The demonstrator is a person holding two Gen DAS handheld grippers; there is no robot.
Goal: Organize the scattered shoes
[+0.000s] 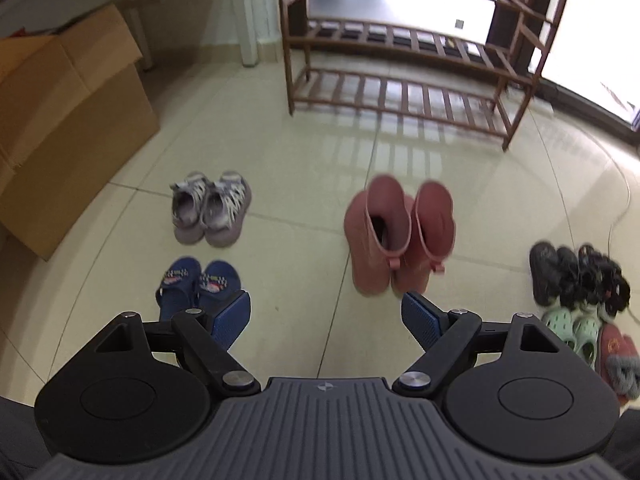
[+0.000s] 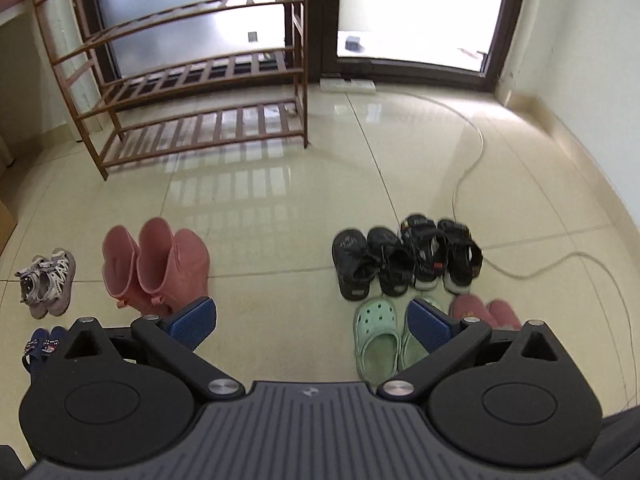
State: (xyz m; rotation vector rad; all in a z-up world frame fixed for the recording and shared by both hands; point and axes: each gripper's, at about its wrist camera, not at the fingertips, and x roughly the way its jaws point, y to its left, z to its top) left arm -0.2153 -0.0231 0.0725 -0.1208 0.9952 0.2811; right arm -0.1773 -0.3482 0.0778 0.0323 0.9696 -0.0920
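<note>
Both the left tongs (image 1: pixel 326 320) and right tongs (image 2: pixel 314 322) hang spread wide over the tiled floor (image 1: pixel 304 184), pinching nothing. Pink rain boots (image 1: pixel 396 236), grey sneakers (image 1: pixel 210 210), blue slippers (image 1: pixel 196 284), black sandals (image 2: pixel 408 258) and green clogs (image 2: pixel 378 340) stand paired before the bare wooden shoe rack (image 2: pixel 192 92).

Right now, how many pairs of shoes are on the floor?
7: grey sneakers, blue slippers, pink boots, two black pairs, green clogs, red slippers, partly hidden.
</note>
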